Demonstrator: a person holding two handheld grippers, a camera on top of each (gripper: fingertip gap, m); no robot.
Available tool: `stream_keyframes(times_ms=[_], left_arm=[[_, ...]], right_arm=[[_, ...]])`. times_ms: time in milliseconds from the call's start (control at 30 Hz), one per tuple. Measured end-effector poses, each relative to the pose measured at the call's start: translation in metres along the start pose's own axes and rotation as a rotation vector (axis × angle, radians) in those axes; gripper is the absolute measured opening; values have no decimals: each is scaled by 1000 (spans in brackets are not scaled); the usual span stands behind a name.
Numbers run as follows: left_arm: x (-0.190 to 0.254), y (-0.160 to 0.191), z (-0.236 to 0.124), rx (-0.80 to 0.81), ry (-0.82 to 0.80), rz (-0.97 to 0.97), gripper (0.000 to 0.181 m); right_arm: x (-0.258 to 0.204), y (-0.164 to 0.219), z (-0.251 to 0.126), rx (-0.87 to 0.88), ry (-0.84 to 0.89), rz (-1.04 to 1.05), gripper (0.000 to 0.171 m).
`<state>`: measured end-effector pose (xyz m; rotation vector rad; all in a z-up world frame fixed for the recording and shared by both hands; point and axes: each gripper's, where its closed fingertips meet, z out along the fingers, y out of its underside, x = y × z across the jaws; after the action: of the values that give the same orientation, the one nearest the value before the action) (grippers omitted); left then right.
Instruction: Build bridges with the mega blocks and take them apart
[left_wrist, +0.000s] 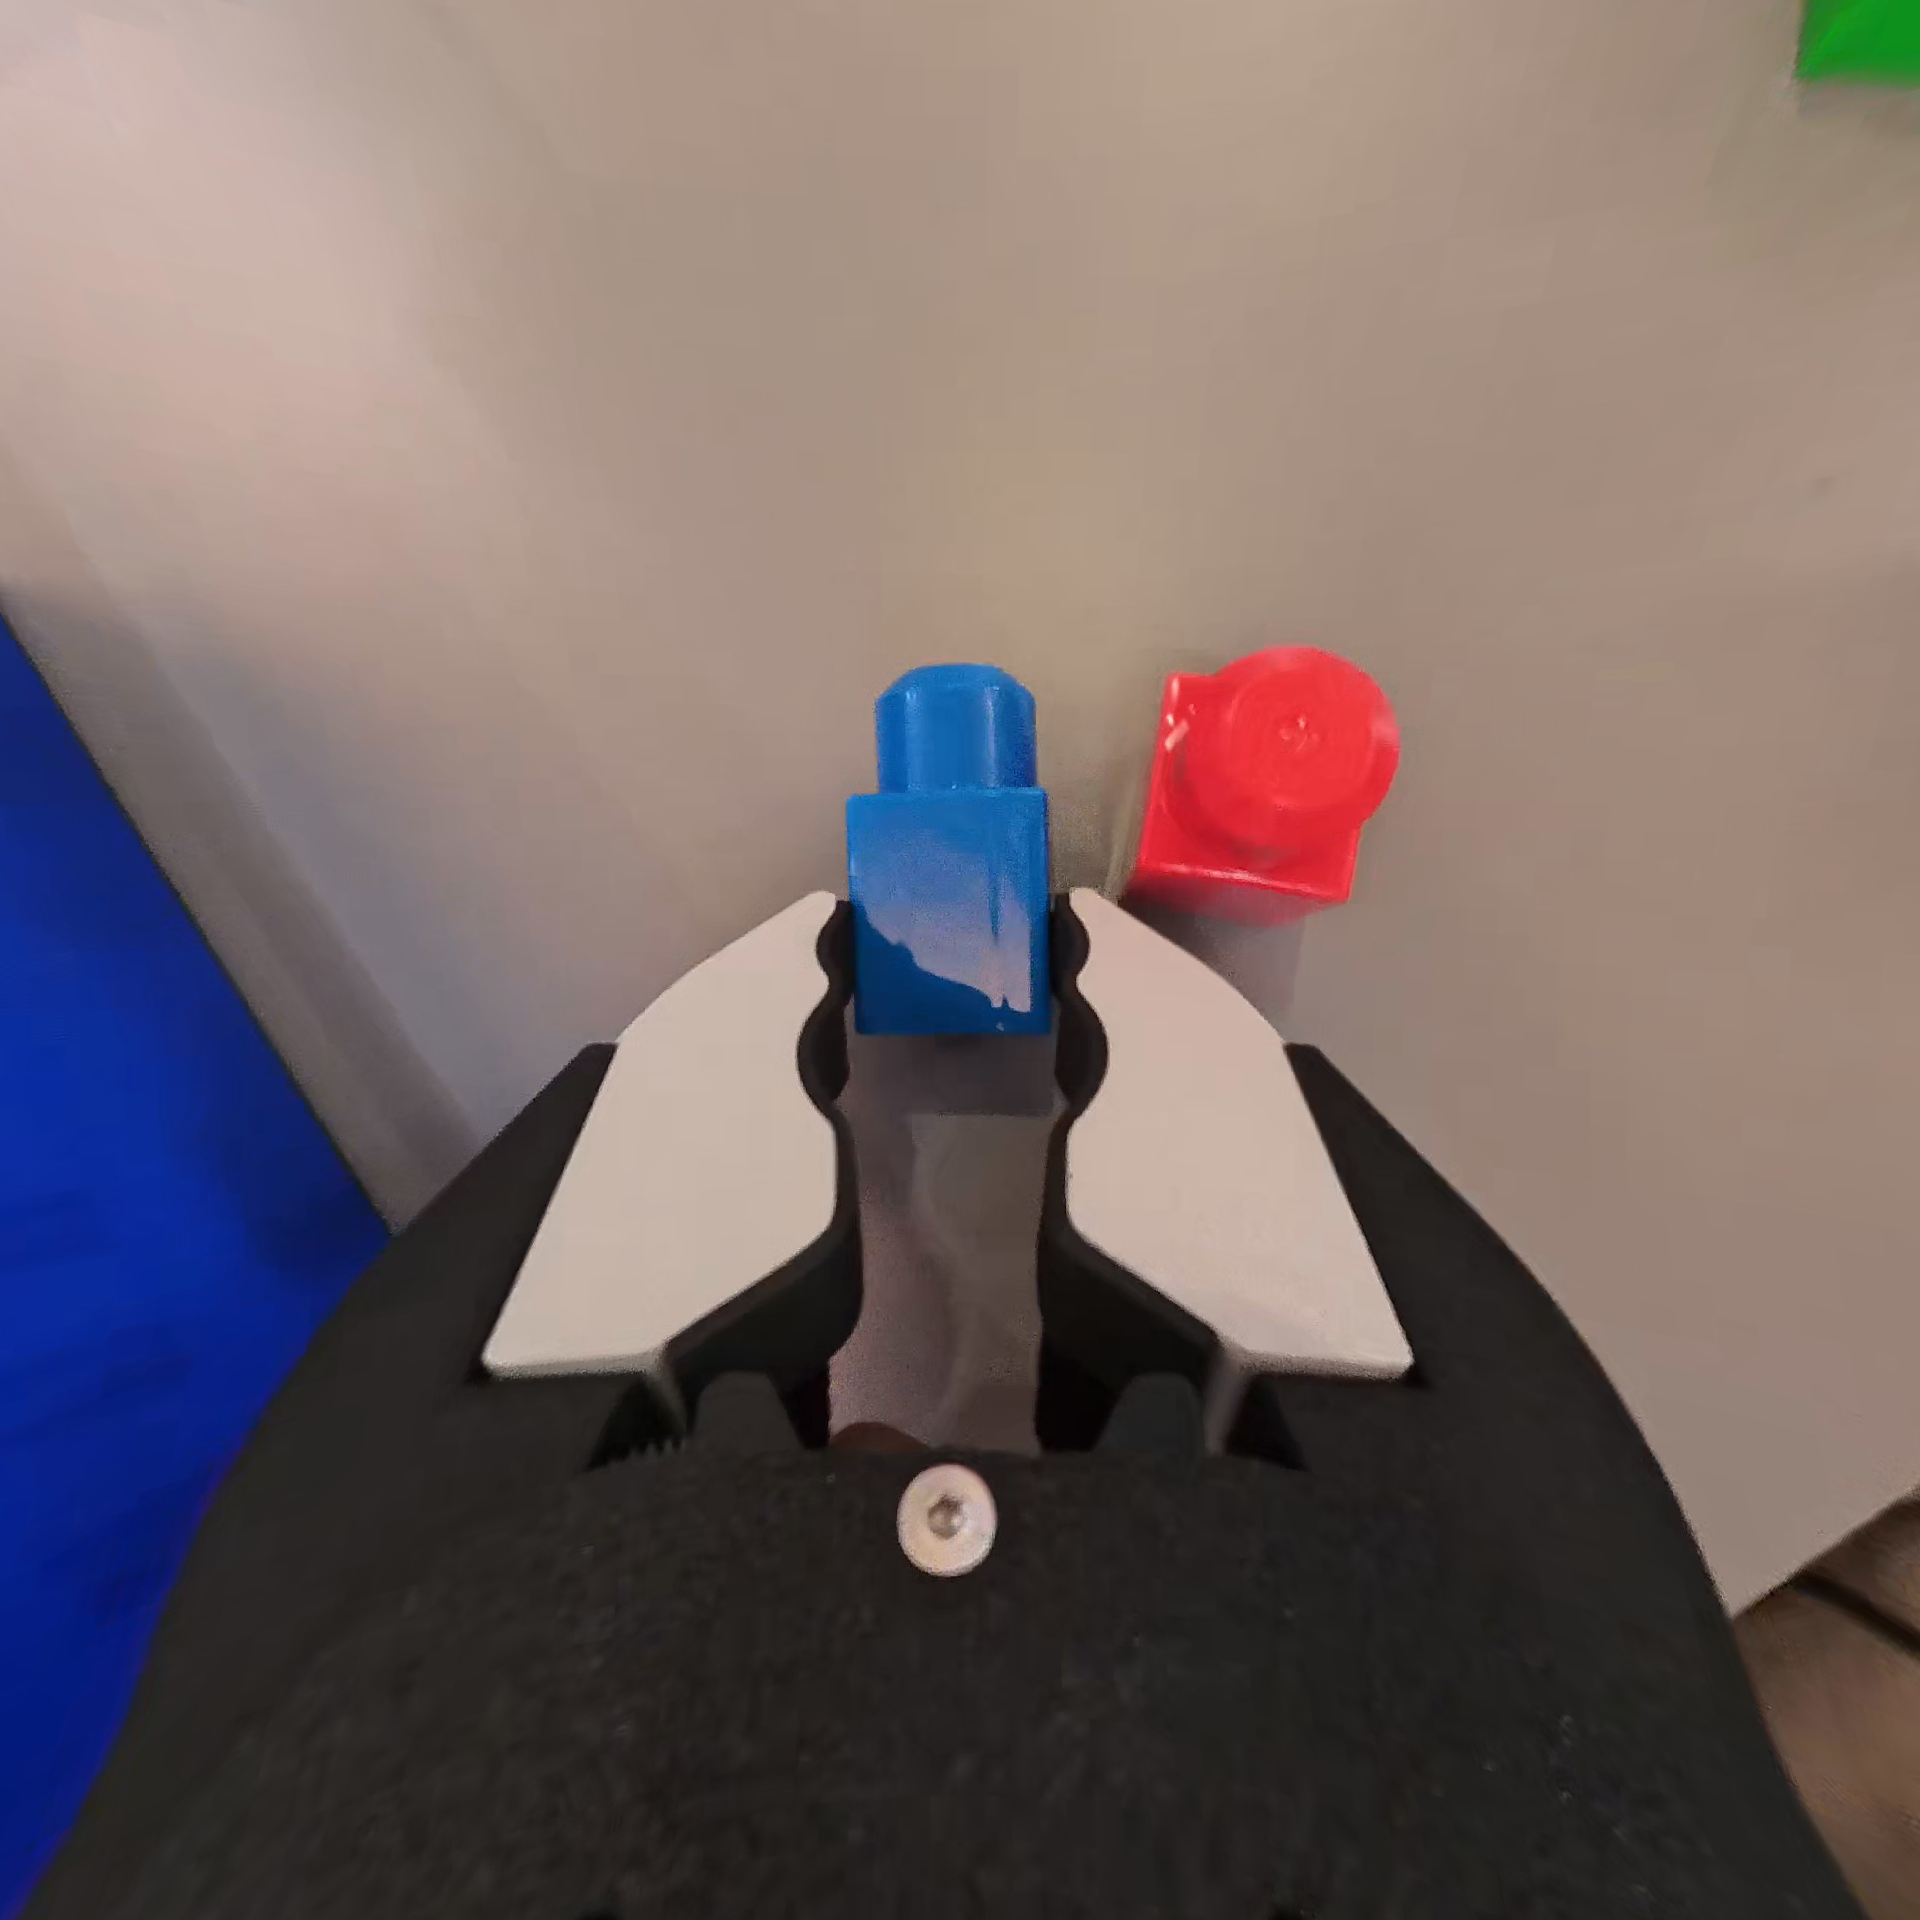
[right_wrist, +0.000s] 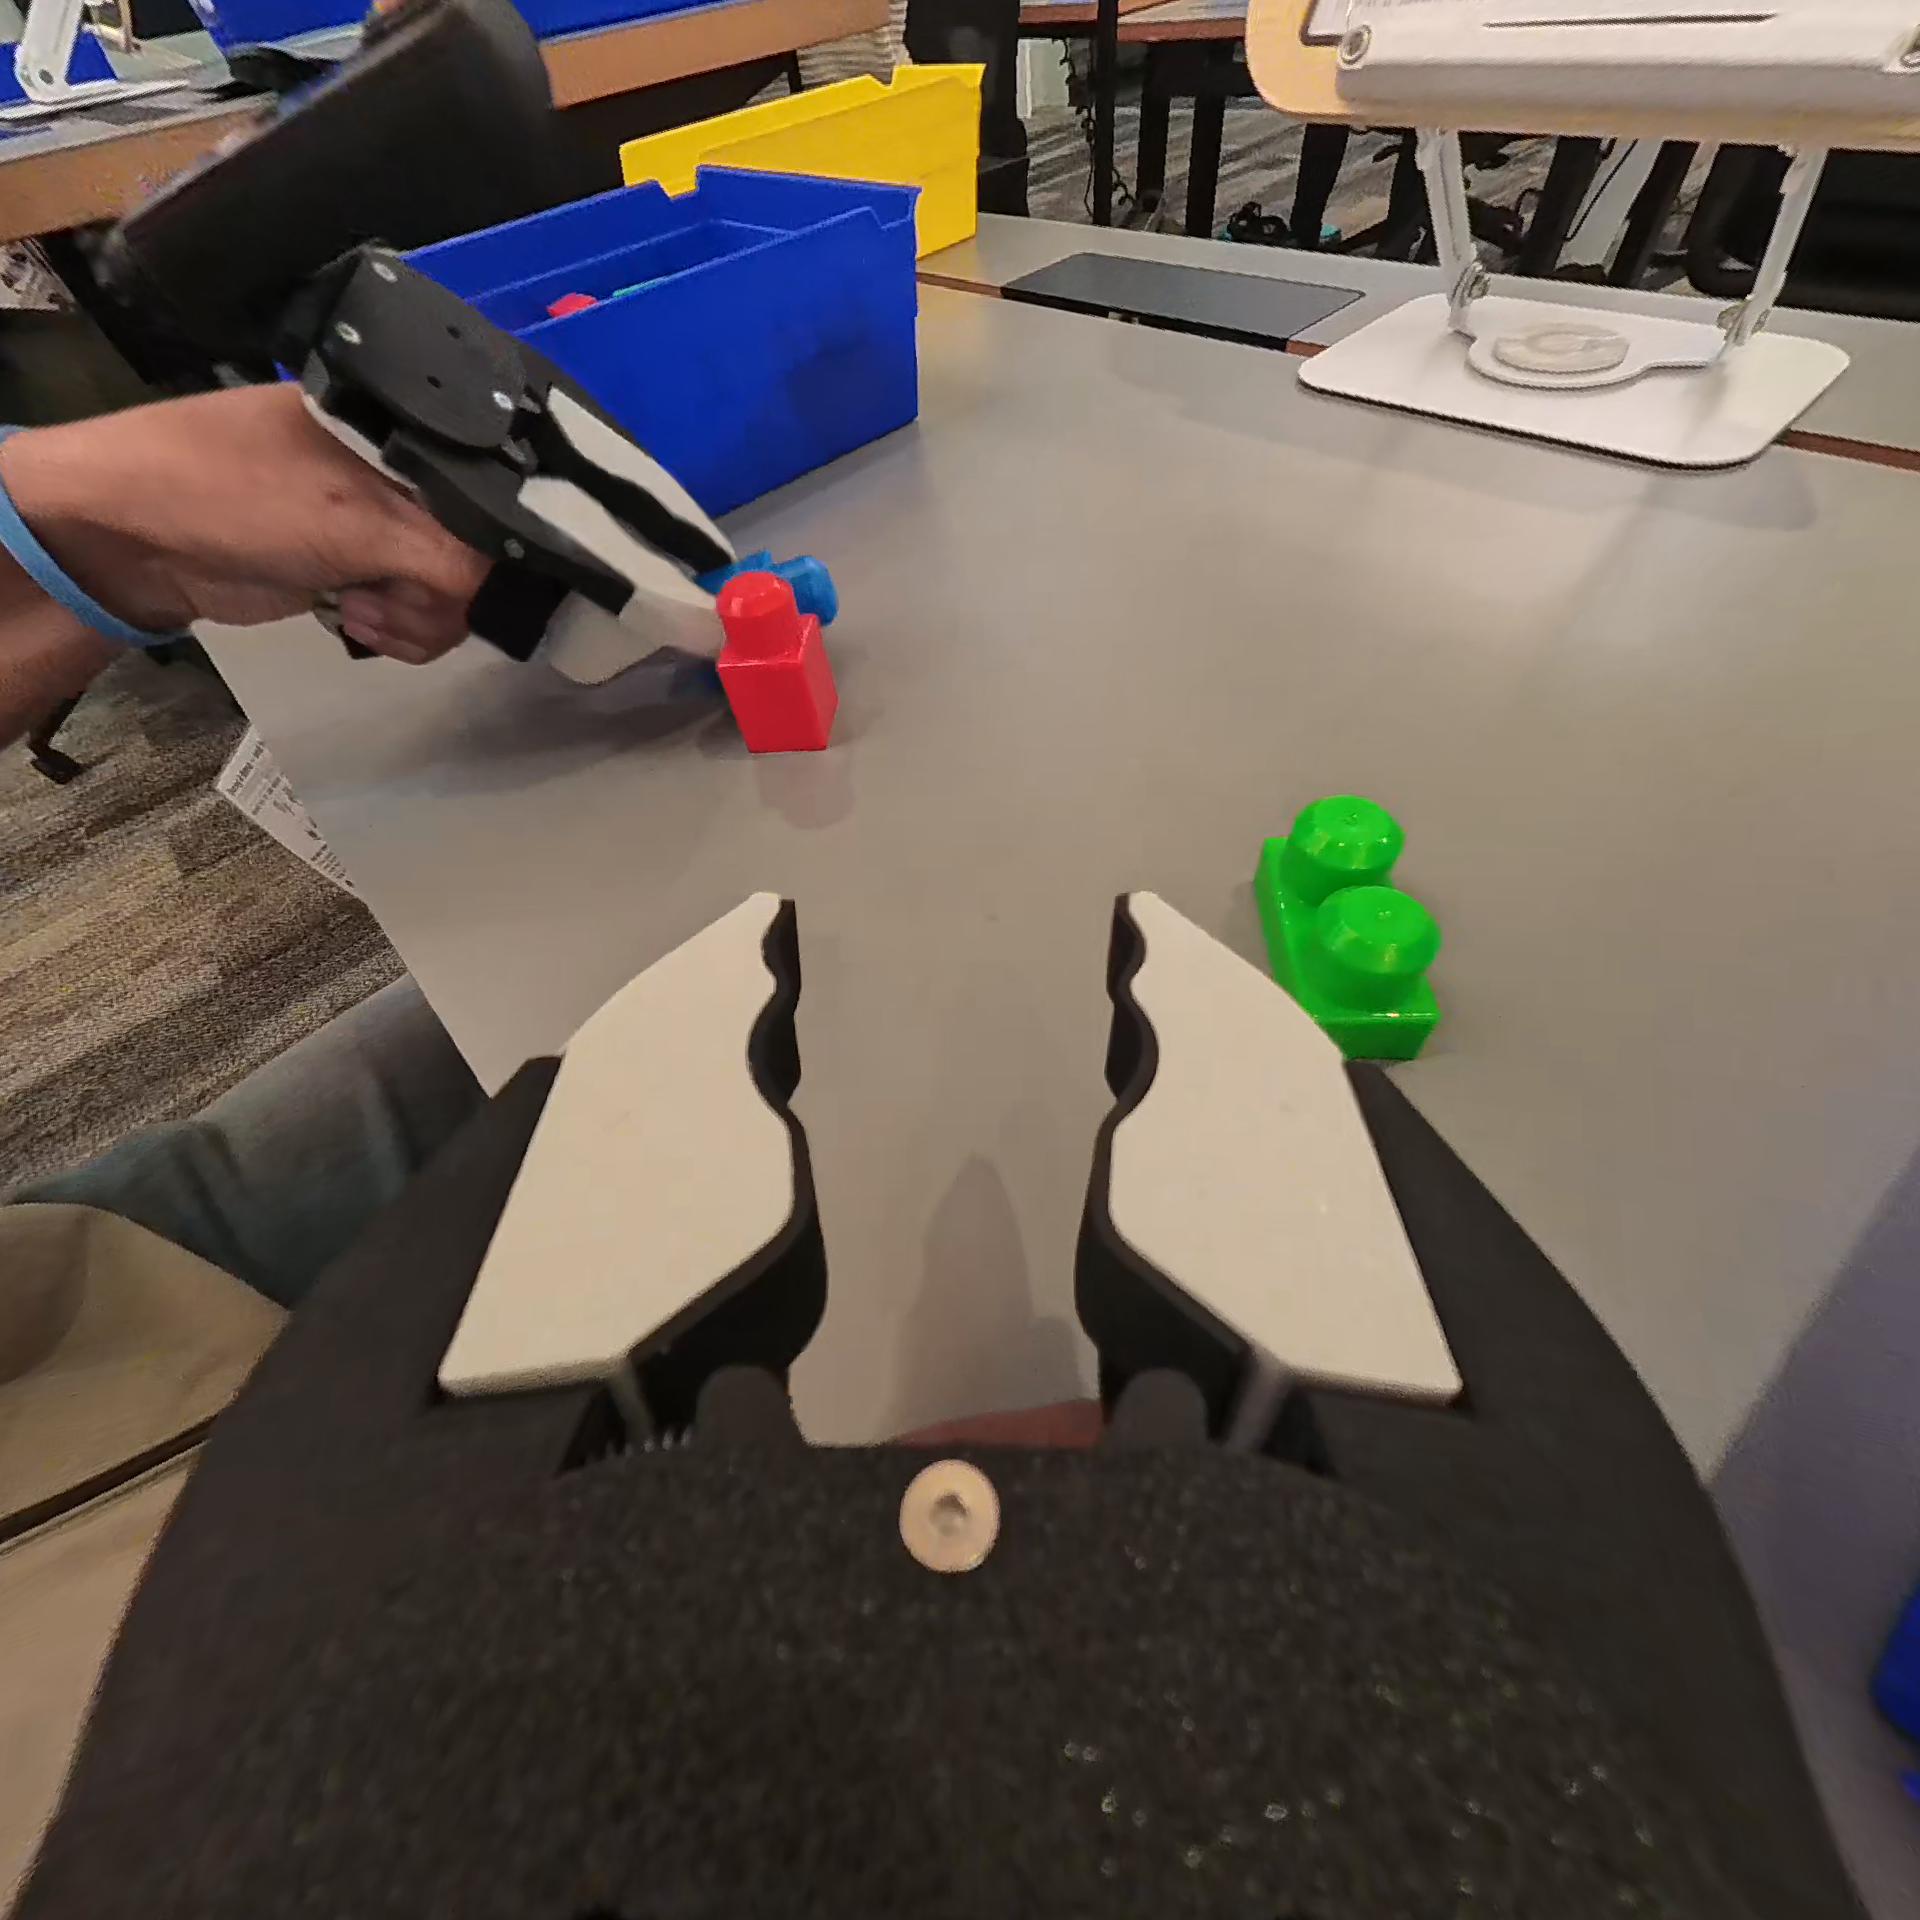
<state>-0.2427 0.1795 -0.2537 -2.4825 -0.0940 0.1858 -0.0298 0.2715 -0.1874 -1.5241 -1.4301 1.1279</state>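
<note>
My left gripper (left_wrist: 951, 920) is shut on a small blue one-stud block (left_wrist: 948, 883), its fingertips pressed on both sides and the stud pointing away from me. A red one-stud block (left_wrist: 1262, 790) stands upright just to its right on the grey table (left_wrist: 935, 364). In the right wrist view the left gripper (right_wrist: 717, 613), held by a hand, has the blue block (right_wrist: 805, 587) tipped on its side just behind the red block (right_wrist: 779, 675). My right gripper (right_wrist: 951, 935) is open and empty above the table. A green two-stud block (right_wrist: 1351, 935) lies just right of it.
A blue bin (right_wrist: 727, 343) with a few blocks stands at the back left, with a yellow bin (right_wrist: 831, 135) behind it. A white stand (right_wrist: 1579, 384) and a black pad (right_wrist: 1184, 296) are at the back right. The table's left edge (right_wrist: 312, 831) drops to carpet. Across from one pair of fingers to the other is roughly 25 cm.
</note>
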Motion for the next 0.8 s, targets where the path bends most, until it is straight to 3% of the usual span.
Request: stream_keyframes(times_ms=[333,500,800], left_arm=[[3,-39,-42,473,207,-369,36],[11,-11,-47,458,111,-442,36],[59,-14,-75,612,55,-187,36]], right_arm=[[-4,-7,-1,21,-1,-19,53],[-9,-9,-1,20,-12,-29,53],[-32,-16,36,-64,-121,-14,41]])
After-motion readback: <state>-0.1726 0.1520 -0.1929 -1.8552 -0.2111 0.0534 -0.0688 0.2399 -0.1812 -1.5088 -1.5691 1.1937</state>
